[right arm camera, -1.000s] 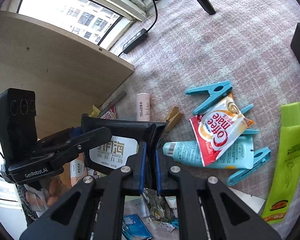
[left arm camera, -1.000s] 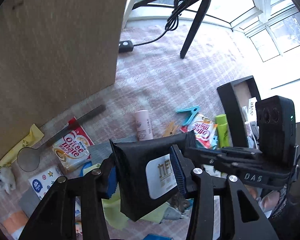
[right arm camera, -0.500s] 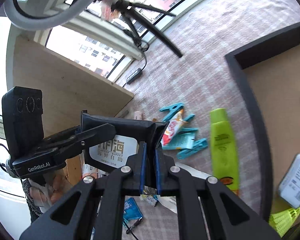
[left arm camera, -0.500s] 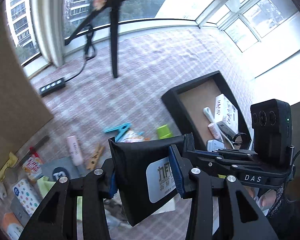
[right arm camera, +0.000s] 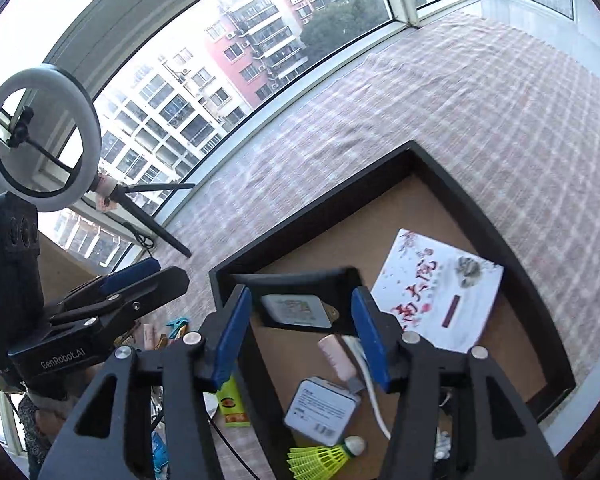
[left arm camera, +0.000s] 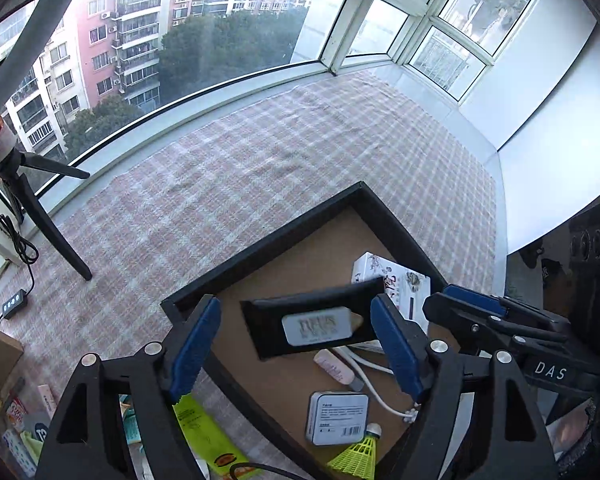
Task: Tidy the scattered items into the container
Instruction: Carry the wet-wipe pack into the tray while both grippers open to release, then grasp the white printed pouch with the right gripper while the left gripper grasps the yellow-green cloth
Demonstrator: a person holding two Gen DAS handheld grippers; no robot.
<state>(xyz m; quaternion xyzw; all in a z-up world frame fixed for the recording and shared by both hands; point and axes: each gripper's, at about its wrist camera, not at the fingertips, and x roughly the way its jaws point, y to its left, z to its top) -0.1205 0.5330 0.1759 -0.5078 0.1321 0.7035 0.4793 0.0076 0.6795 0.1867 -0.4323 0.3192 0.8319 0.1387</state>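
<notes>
A black pouch with a white label (left arm camera: 316,326) lies free between the open jaws of my left gripper (left arm camera: 296,344), over the brown floor of the black-walled tray (left arm camera: 268,244). It also shows in the right wrist view (right arm camera: 300,300), between the open jaws of my right gripper (right arm camera: 300,332). Neither gripper touches it. In the tray lie a white printed box (right arm camera: 436,292), a grey tin (right arm camera: 320,408), a pink tube (right arm camera: 336,354), a white cable (right arm camera: 370,384) and a yellow shuttlecock (right arm camera: 324,458).
A green tube (left arm camera: 208,436) lies on the checked cloth just outside the tray's left wall. Sachets and small items (left arm camera: 16,420) lie scattered at the far left. A ring light on a tripod (right arm camera: 40,140) stands by the window.
Both grippers swung right from the scattered pile to above the tray and opened. The black pouch, held by both before, is released and sits over the tray floor.
</notes>
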